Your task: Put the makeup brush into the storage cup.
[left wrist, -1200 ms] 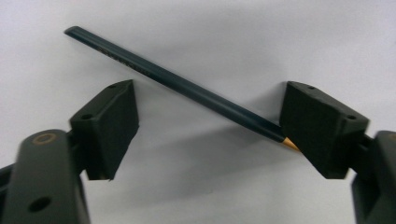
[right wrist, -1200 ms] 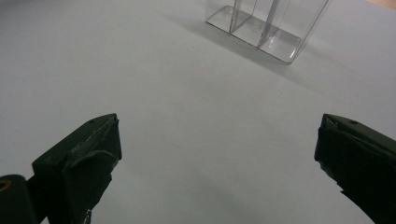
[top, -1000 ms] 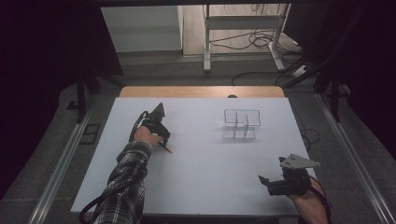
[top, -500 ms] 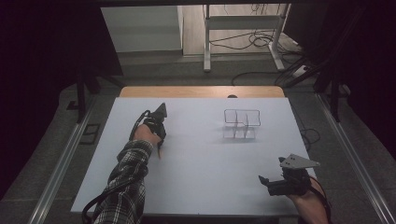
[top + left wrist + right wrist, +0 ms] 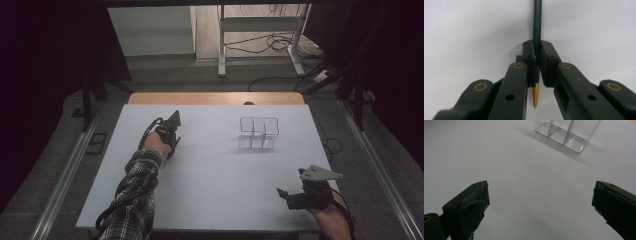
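A dark blue pen (image 5: 537, 20) with a gold tip lies on the white table (image 5: 215, 175). My left gripper (image 5: 537, 47) points down at it, and its jaws have just been closing; they are now shut on the pen's shaft, with the gold tip sticking out behind the pads. In the high view the left gripper (image 5: 171, 147) is at the table's left middle, under a hand in a plaid sleeve. My right gripper (image 5: 286, 197) rests low near the front right edge, its jaws wide open (image 5: 540, 195) over bare table.
A clear plastic organiser (image 5: 258, 134) with several compartments stands at the back right of the table, and it is also ahead of the right gripper (image 5: 567, 132). A wooden strip (image 5: 215, 98) runs along the far edge. Cables lie on the floor beyond.
A second ago the pen's orange tip lay visible beside the left gripper; now the gripper covers it. Neither hand has shifted.
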